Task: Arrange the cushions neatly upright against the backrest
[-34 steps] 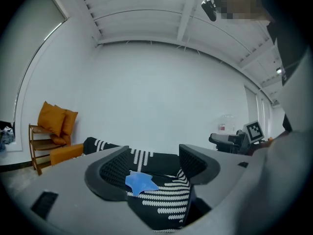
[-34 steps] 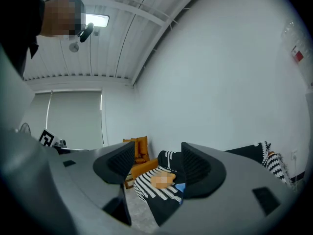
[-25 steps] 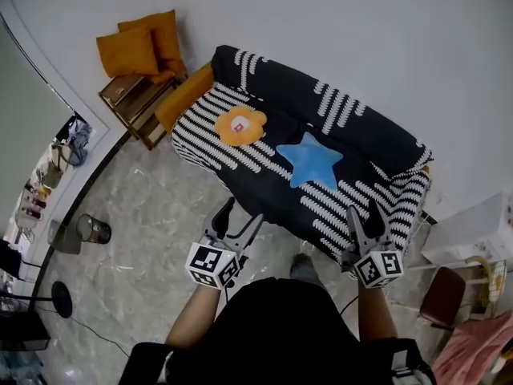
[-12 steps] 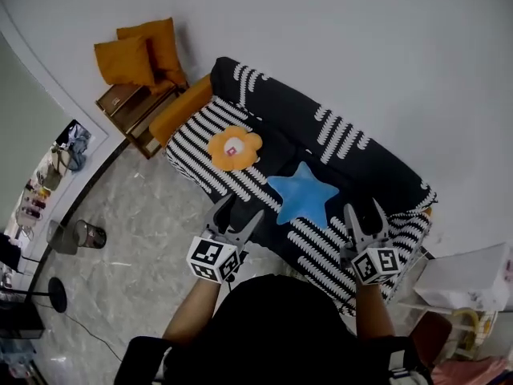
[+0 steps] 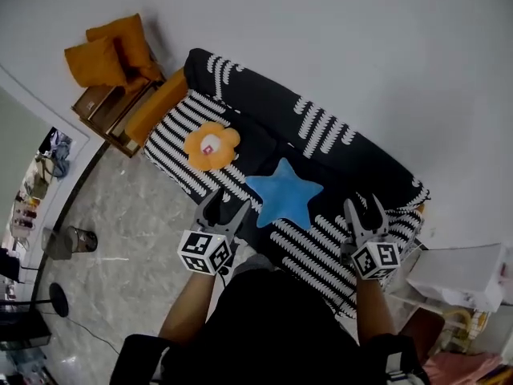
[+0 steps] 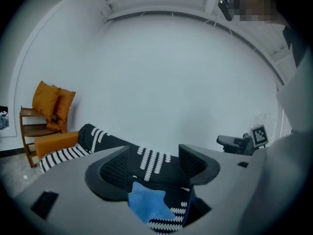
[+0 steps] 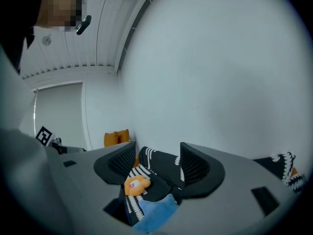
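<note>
A blue star cushion (image 5: 283,200) lies flat on the seat of the black sofa with white dashes (image 5: 321,139); an orange flower cushion (image 5: 210,145) lies flat to its left. The backrest (image 5: 276,107) runs along the wall. My left gripper (image 5: 224,211) hovers open at the sofa's front edge, just left of the star. My right gripper (image 5: 362,212) is open over the seat's right end. The star cushion (image 6: 149,204) shows past the left gripper (image 6: 152,168), and both the star cushion (image 7: 155,214) and flower cushion (image 7: 135,185) show past the right gripper (image 7: 157,166).
A wooden chair (image 5: 108,111) with two orange pillows (image 5: 104,53) stands left of the sofa. A small bin (image 5: 70,241) sits on the marble floor at left. A white box (image 5: 461,275) stands at the right of the sofa.
I have stepped closer to the sofa: both grippers now reach its front edge, the left one beside the star cushion. Cushions have not moved on the seat.
</note>
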A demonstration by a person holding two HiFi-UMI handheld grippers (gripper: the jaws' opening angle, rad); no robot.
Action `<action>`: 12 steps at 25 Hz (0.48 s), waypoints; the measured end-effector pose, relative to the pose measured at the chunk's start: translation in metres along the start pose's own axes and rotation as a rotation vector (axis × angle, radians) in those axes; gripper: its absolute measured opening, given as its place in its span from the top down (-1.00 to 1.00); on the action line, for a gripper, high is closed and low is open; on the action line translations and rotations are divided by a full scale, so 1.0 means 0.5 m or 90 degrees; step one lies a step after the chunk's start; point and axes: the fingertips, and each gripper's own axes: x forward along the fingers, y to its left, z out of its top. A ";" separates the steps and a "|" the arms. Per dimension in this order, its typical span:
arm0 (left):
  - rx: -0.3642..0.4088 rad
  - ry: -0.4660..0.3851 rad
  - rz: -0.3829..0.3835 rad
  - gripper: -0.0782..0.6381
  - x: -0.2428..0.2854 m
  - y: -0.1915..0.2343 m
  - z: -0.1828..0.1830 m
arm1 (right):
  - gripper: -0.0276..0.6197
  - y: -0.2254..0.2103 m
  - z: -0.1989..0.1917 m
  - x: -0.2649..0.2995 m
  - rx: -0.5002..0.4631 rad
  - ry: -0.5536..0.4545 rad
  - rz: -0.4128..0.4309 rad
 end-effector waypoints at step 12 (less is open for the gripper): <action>-0.056 0.150 0.017 -0.13 0.155 0.081 -0.168 | 0.06 -0.084 -0.167 0.111 0.014 0.145 -0.056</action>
